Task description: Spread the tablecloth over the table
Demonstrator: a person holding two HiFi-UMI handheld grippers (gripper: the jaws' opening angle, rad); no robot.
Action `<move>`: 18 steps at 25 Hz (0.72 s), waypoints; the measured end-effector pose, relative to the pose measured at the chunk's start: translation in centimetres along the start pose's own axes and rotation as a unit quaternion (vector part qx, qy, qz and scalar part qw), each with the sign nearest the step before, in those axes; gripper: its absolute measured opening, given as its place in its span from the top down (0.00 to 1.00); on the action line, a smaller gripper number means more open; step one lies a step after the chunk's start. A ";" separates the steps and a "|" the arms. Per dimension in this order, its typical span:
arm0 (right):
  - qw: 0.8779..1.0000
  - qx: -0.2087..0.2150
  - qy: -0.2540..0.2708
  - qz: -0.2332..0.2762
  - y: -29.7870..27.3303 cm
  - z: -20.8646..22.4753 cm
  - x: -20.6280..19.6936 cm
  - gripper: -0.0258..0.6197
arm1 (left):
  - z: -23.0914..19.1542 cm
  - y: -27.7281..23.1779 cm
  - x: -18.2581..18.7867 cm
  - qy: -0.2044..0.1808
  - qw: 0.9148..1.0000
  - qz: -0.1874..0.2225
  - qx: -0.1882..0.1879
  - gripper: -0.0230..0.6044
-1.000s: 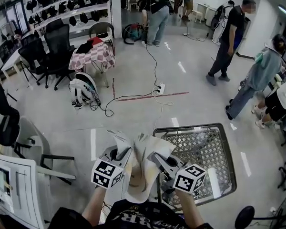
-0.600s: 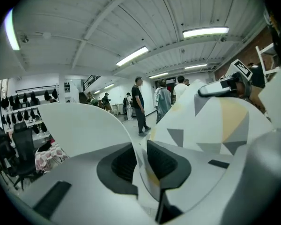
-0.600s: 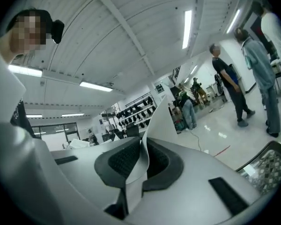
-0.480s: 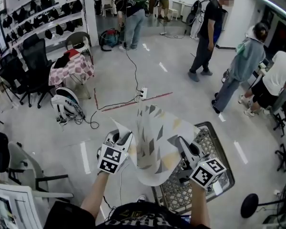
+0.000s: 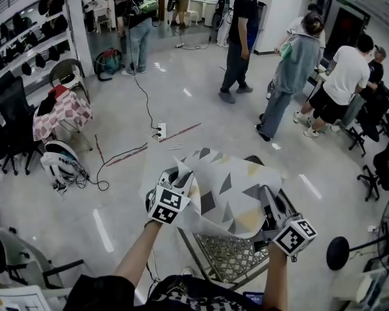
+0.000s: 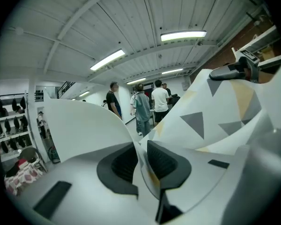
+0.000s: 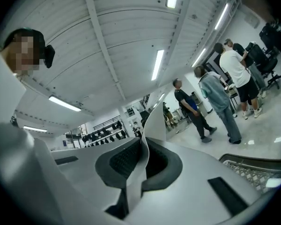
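Above half-hidden table (image 5: 237, 259), L gripper (image 6: 141, 157) & R gripper (image 7: 142, 159) each pinch tablecloth (image 5: 233, 193) edge.

No words, brands or numbers can be read. The two marker cubes (image 5: 166, 205) (image 5: 294, 236) flanking the tablecloth (image 5: 233, 186) bear only black-and-white square patterns.

floor (image 5: 198, 105): grey (glossy) | shelves (image 5: 26, 47): at left | ceiling (image 6: 107, 18): tube lights (image 6: 183, 35) lit

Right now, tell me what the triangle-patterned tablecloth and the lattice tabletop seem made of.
White tablecloth with grey and tan triangles: probably coated or vinyl-like sheet, smooth, matte; it holds stiff broad curves rather than hanging limp.
Dark-framed table with lattice top: likely metal mesh, slightly shiny; a glass cover is possible.
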State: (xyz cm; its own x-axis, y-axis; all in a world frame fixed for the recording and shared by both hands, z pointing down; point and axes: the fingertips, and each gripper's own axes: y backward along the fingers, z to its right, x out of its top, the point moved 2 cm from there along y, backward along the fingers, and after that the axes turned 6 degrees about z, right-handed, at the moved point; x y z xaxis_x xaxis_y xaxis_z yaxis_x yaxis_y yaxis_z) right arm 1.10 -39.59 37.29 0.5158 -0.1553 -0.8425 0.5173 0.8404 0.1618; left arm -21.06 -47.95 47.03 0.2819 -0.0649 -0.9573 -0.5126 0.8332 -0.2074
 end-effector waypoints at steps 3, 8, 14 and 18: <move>0.999 -0.048 0.013 0.007 1.3 1.2 0.1 0.93 | 0.8 -3.3 1.7 -0.024 0.999 0.018 -0.032 0.85; 0.994 -0.098 0.014 0.040 5.3 5.2 2.7 0.93 | 5.6 -8.1 5.8 -0.060 0.994 0.041 -0.085 0.85; 0.984 -0.161 0.007 0.075 9.7 8.7 5.2 0.93 | 9.3 -11.7 9.8 -0.068 0.988 0.078 -0.115 0.85; 0.977 -0.191 0.012 0.094 12.5 9.6 6.0 0.93 | 12.2 -13.8 12.4 -0.091 0.980 0.109 -0.140 0.85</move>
State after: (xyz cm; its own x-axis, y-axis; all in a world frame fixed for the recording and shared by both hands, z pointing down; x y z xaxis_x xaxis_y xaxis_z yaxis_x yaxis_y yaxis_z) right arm 17.21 -34.99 39.15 0.5581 0.0298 -0.8293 0.1191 0.9861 0.1157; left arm -0.64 -53.53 40.50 0.2671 0.2189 -0.9385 -0.7726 0.6307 -0.0728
